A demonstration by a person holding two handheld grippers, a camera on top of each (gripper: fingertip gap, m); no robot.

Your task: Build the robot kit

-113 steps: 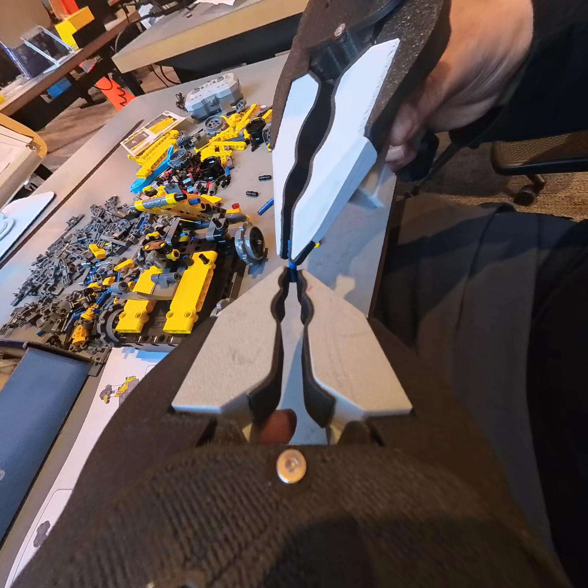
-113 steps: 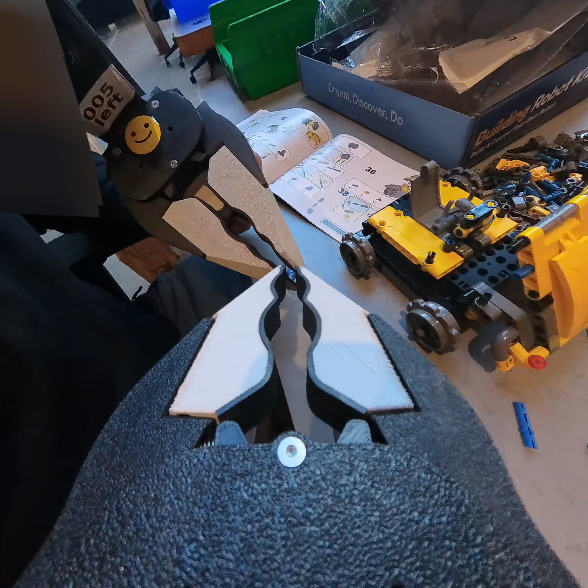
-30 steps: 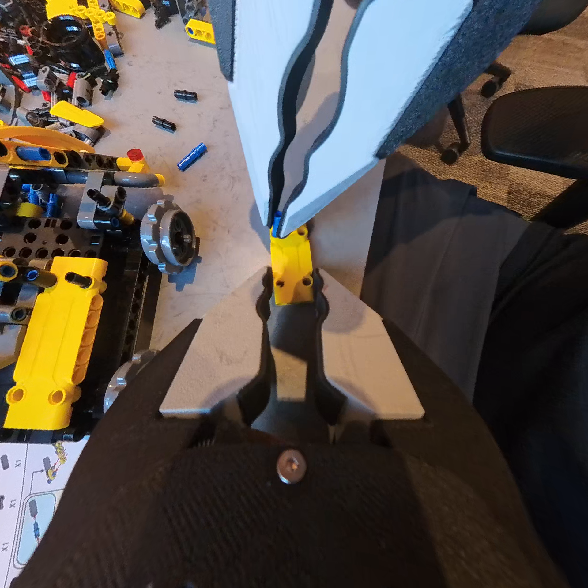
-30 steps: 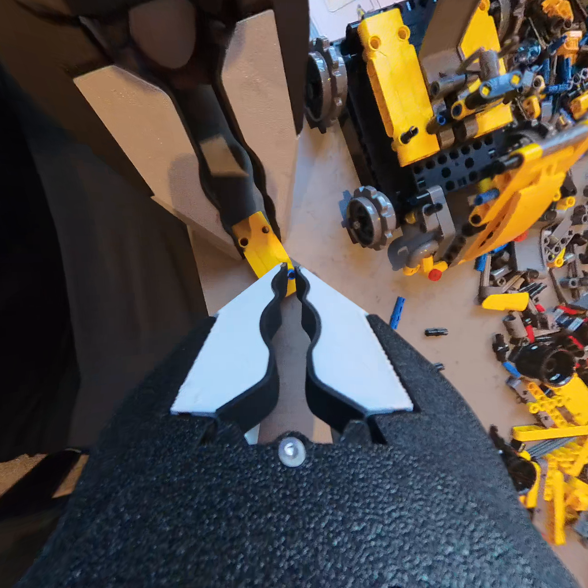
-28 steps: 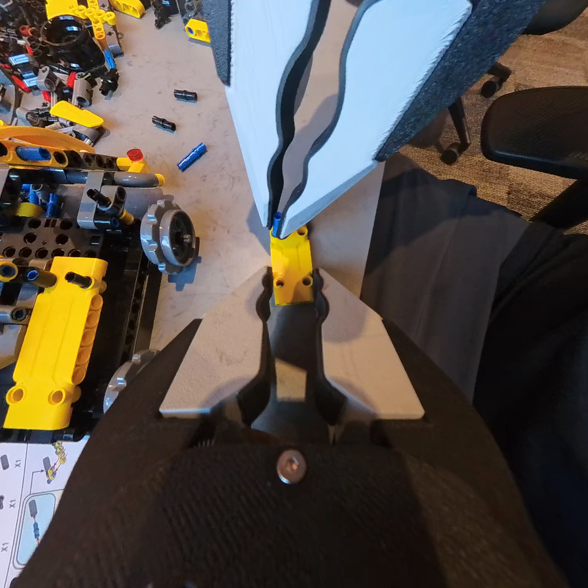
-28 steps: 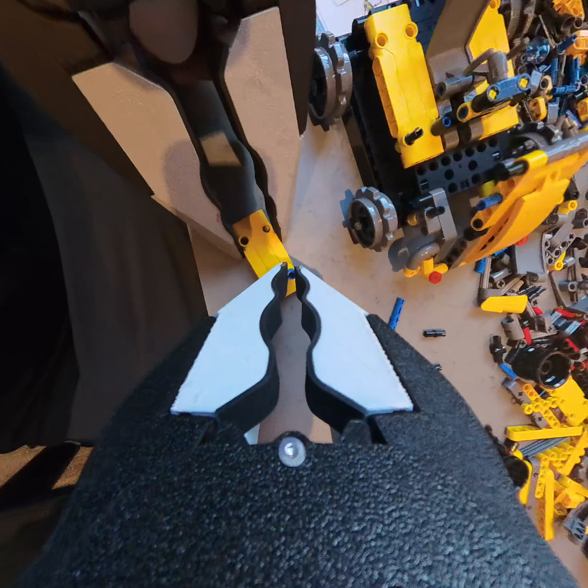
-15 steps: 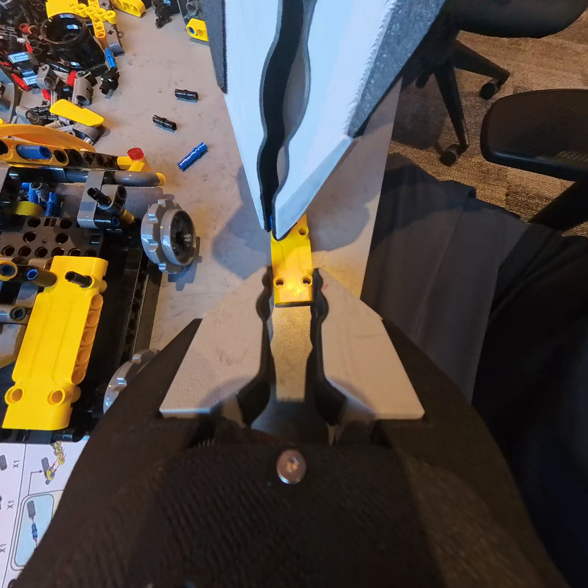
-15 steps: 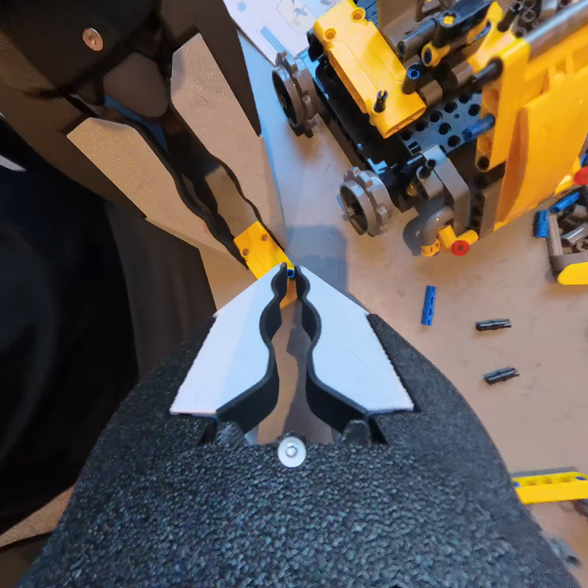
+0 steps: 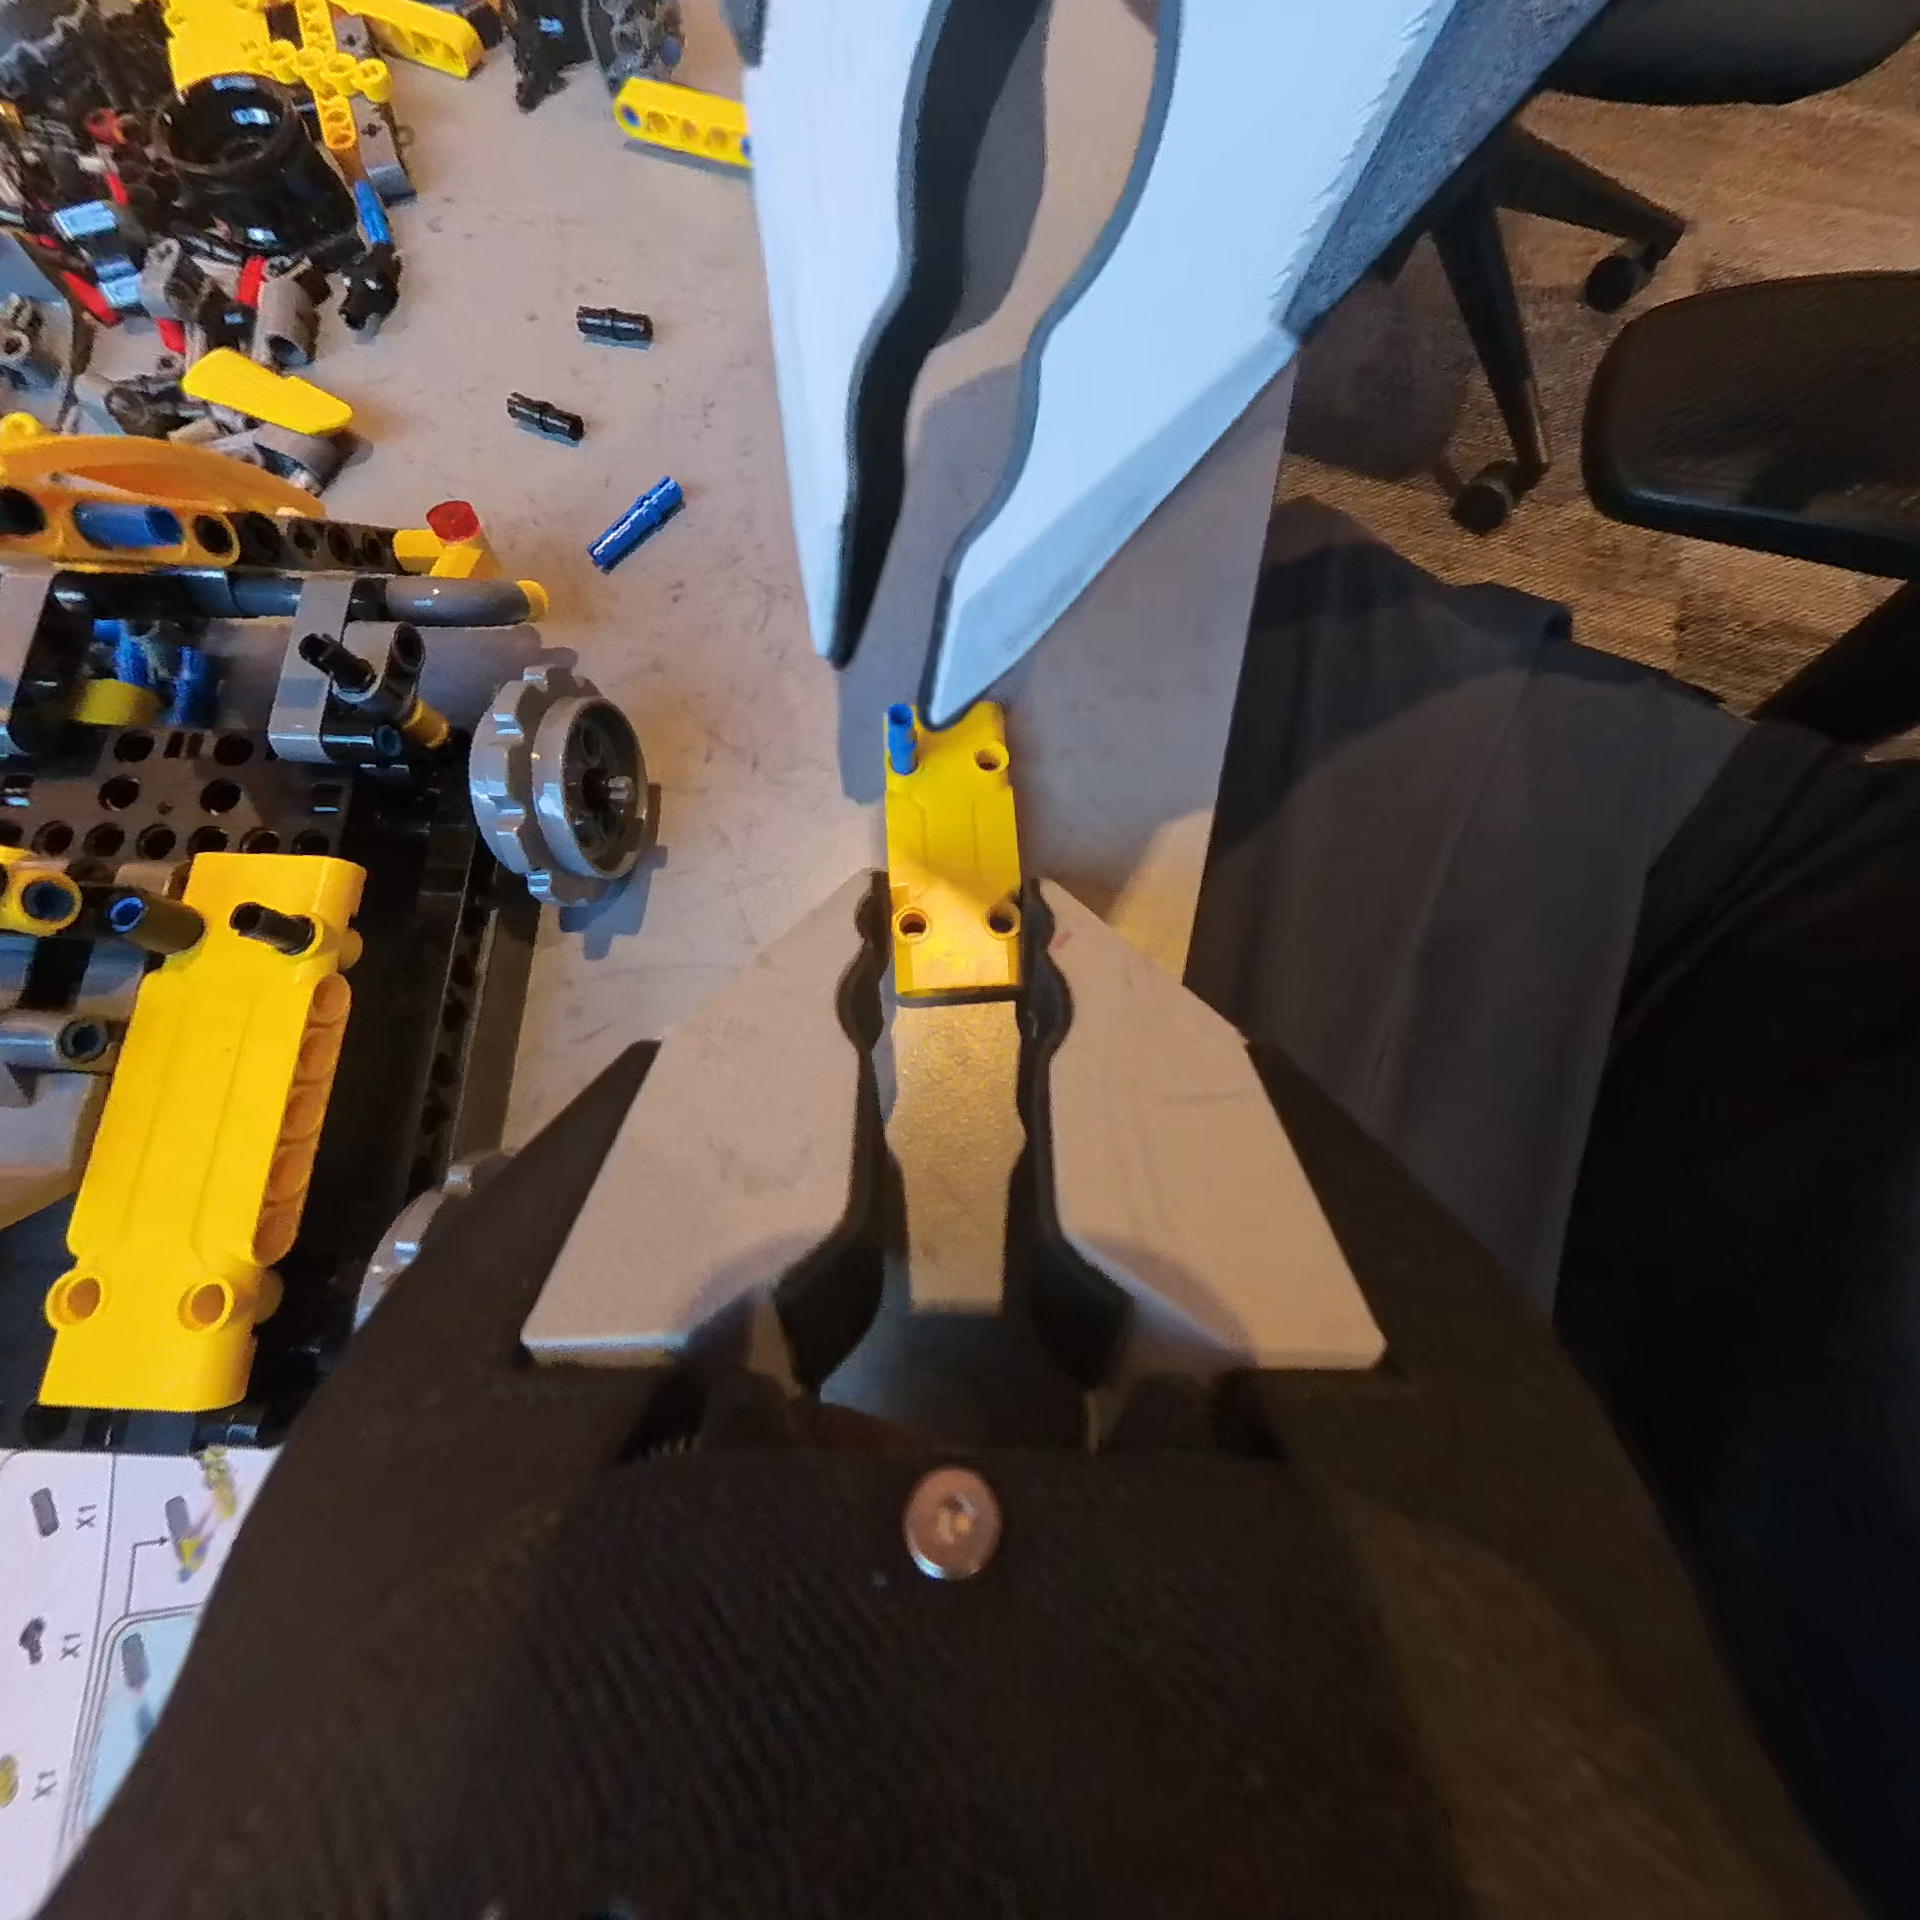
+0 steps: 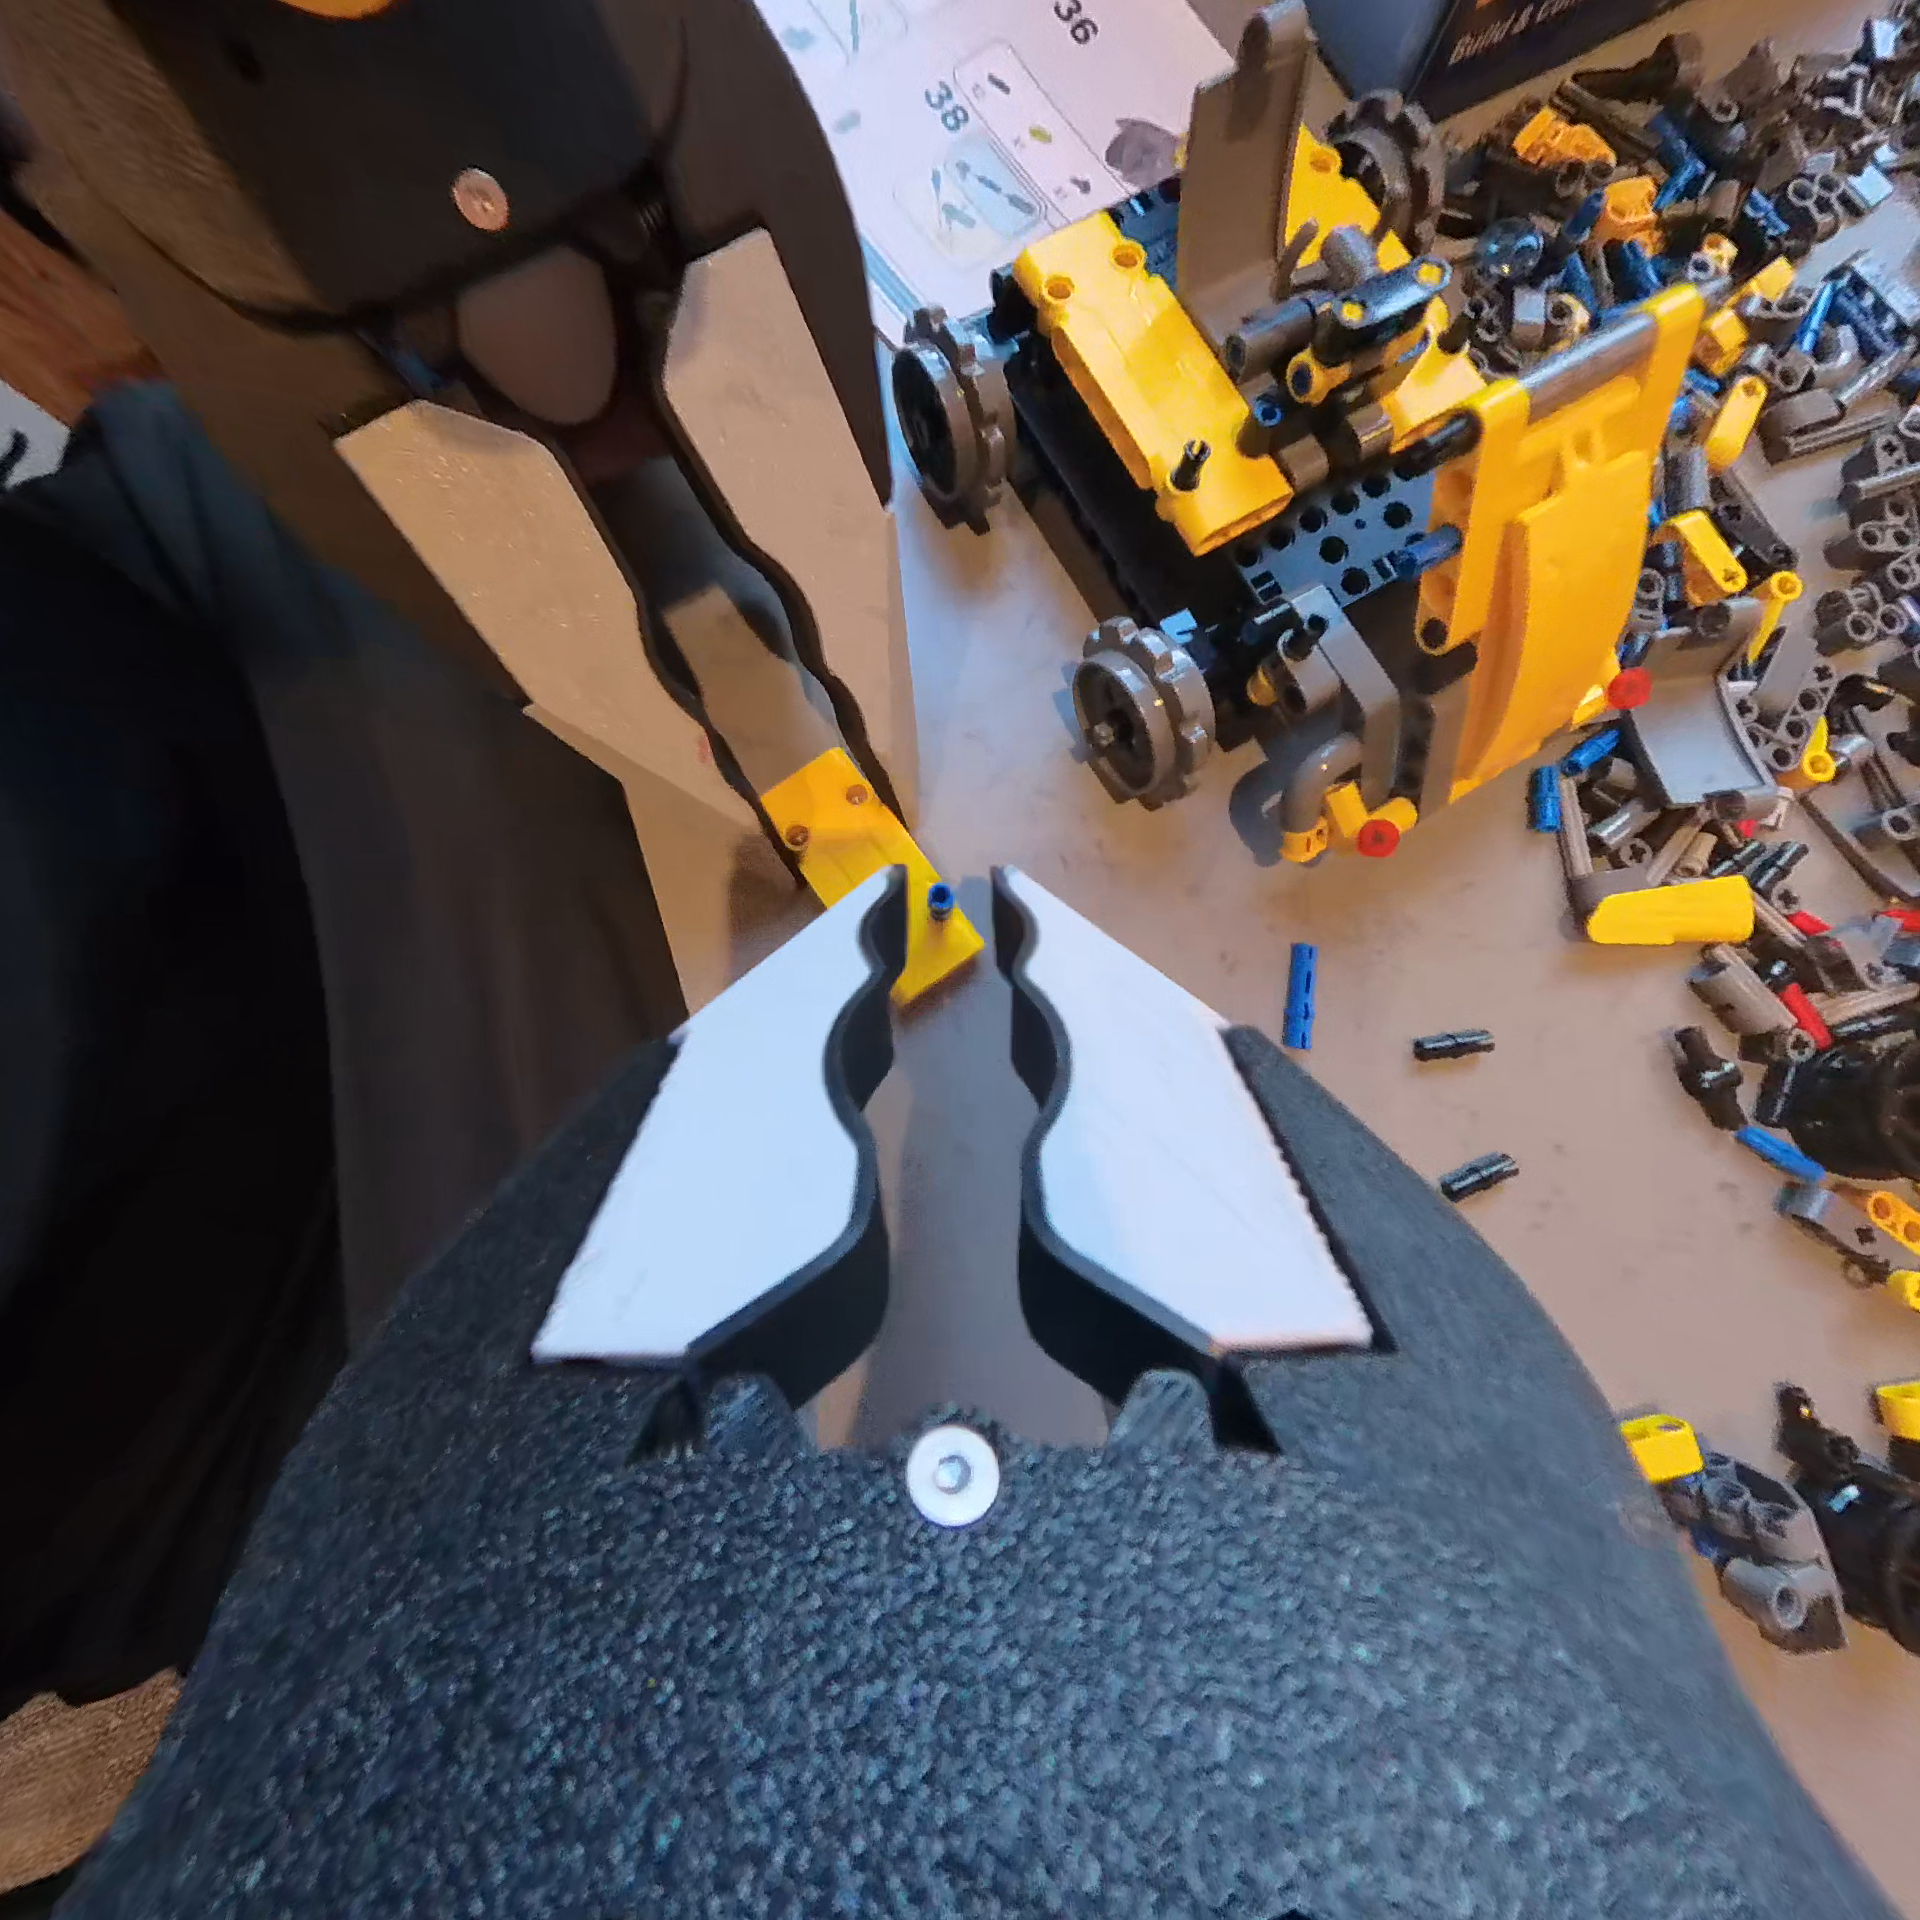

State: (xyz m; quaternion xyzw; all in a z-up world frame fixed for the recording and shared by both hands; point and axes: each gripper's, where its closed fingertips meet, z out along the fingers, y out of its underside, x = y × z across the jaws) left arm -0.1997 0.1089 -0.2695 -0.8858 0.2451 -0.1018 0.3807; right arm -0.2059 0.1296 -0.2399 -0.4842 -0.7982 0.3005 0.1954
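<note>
**Right gripper lets go of blue pin, now seated in yellow panel**

The right gripper [image 10: 943, 883] stands with its jaws parted around the far corner of the small yellow panel [image 9: 954, 862], where half a second ago they were pinched tight on the blue pin [image 9: 900, 740]. The pin now stands on its own in 1 of the panel's corner holes, so the insertion looks finished. The left gripper [image 9: 954, 914] stays clamped on the panel's near end, holding it just above the grey table [image 9: 717, 582] near its right edge. To the left sits the half-built yellow and black vehicle [image 10: 1351, 499], with loose black and blue pins scattered on the tabletop beyond.
</note>
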